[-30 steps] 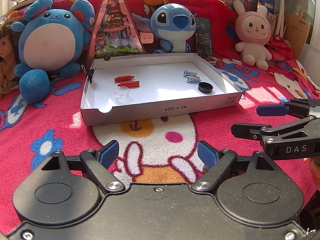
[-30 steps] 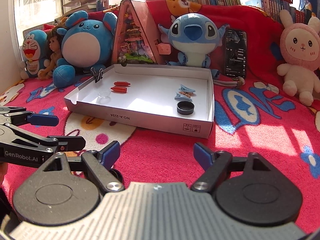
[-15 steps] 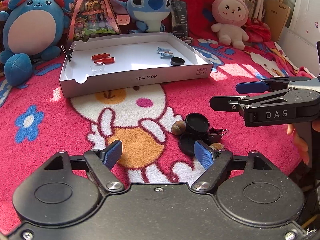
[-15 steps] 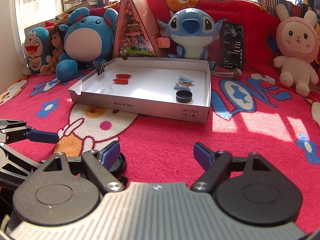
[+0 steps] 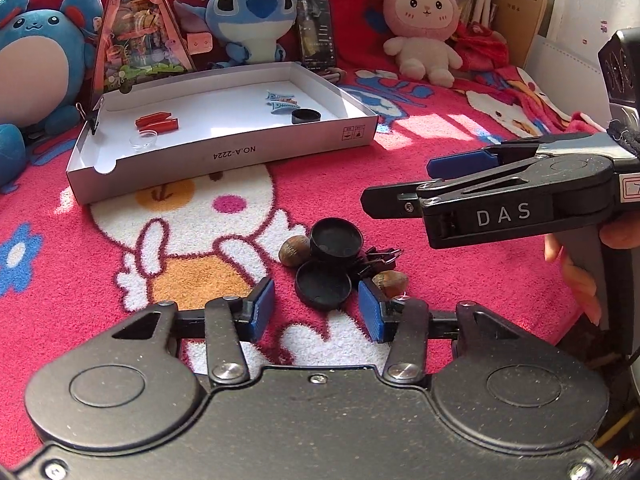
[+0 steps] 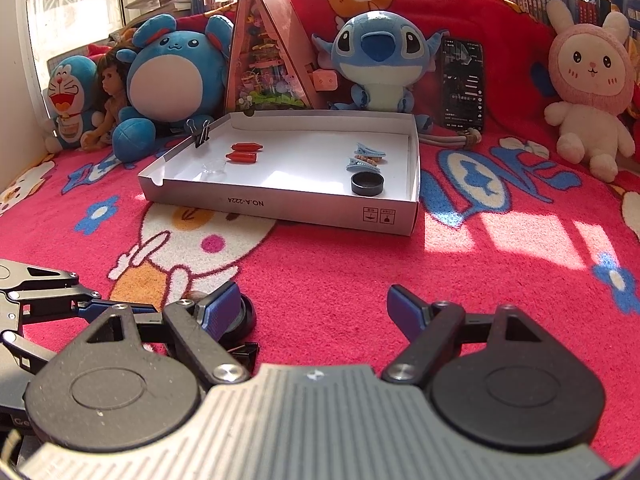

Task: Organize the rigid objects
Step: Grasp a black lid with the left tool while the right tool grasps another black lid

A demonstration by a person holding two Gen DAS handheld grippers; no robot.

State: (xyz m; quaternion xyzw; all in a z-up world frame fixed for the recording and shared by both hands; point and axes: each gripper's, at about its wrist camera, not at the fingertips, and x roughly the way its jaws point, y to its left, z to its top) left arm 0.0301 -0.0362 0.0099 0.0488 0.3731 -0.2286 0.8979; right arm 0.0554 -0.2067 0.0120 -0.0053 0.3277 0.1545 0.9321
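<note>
Left gripper [image 5: 316,308] jaws have just been narrowing, unclenched, nearest black cap [image 5: 323,285] just ahead between the pads, untouched. Right gripper [image 6: 316,308] gapes, empty. Step: picking from the pile; next, advance, clamp, carry to the far tray [image 5: 224,156]

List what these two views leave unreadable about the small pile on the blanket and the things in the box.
- Binder clips, left wrist view: tucked behind the two black lids; their count is unclear.
- Second nut, left wrist view: partly behind the left tool.
- The pile, right wrist view: almost wholly hidden by the right tool.
- Clear dish in the white box, right wrist view: too small and transparent to read.
</note>
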